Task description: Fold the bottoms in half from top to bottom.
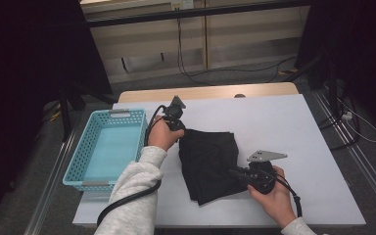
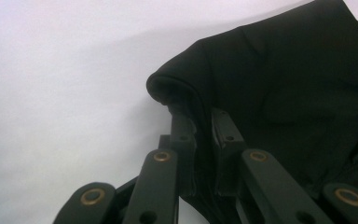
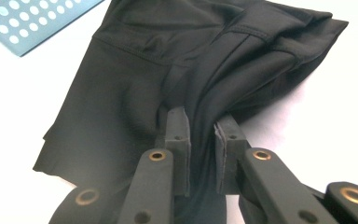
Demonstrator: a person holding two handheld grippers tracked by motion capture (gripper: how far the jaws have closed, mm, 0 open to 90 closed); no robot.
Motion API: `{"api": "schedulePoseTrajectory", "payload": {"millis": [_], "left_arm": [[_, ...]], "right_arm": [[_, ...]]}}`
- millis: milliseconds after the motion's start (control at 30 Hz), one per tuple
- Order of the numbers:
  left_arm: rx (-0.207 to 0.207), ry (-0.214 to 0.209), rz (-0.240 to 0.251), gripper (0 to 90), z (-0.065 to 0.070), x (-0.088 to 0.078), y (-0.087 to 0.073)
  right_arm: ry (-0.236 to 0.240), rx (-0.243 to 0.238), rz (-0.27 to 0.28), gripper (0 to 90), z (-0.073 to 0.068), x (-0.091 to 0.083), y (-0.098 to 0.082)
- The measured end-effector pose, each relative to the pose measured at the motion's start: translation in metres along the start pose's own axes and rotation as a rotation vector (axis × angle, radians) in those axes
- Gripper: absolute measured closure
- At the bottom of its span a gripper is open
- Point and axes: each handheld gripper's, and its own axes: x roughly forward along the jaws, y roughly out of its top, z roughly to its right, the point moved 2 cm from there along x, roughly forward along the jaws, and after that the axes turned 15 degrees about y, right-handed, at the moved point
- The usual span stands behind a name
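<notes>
A black cloth (image 1: 208, 164), folded into several layers, lies on the white table (image 1: 284, 127). My left gripper (image 1: 182, 131) is at its far left corner, shut on a rolled fold of the fabric. In the left gripper view the jaws (image 2: 200, 119) pinch that fold, and the cloth (image 2: 284, 79) rises to the right. My right gripper (image 1: 233, 171) grips the near right edge of the cloth. Its jaws (image 3: 200, 121) in the right gripper view are shut on a bunched ridge of fabric (image 3: 135, 79), which spreads away to the left.
A light blue perforated basket (image 1: 76, 159) stands at the table's left edge, close beside the left hand; its wall (image 3: 37, 18) shows at the top left of the right gripper view. Bare table extends right of the cloth. Cables trail from both grippers.
</notes>
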Motion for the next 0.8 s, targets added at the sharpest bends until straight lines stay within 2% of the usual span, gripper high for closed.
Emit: {"api": "schedulePoseTrajectory", "payload": {"millis": [233,533,800], "left_arm": [[0.014,0.016,-0.023,81.5,-0.003,-0.010,0.005],[0.014,0.031,-0.062,81.5,-0.007,-0.009,0.006],[0.033,0.058,-0.090,81.5,-0.010,-0.016,0.010]], "right_arm": [[0.006,-0.005,0.005,79.0,-0.002,0.003,0.003],[0.007,-0.014,0.005,79.0,-0.004,0.004,0.003],[0.004,-0.021,0.018,79.0,-0.005,0.006,0.006]]}}
